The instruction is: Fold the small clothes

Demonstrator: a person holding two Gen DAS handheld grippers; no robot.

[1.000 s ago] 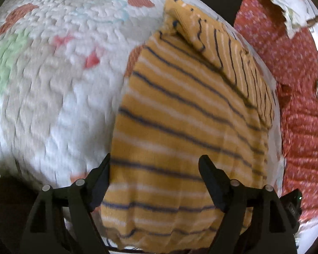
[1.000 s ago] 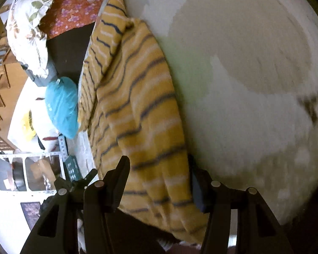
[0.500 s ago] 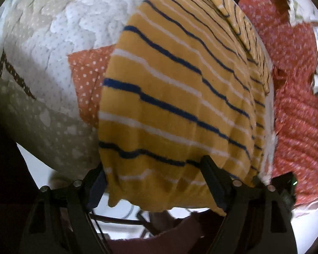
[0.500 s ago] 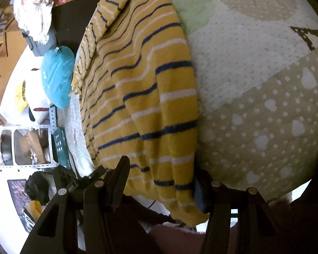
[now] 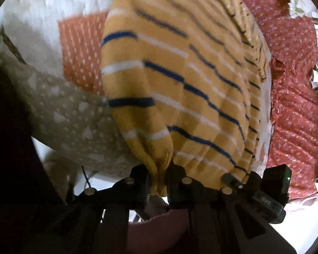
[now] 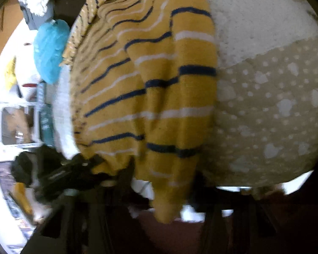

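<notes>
You see a soft ribbed knit sweater (image 5: 180, 89) on a puckered quilted cotton blanket (image 5: 74, 122); gripper (image 5: 158, 182) plastic looks matt.

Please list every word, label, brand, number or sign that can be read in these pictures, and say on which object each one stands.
No text can be read.
Pale marks on the black device beside the yellow striped garment: too blurred to read.
The dark green object at the quilt's edge: too blurred.
</notes>
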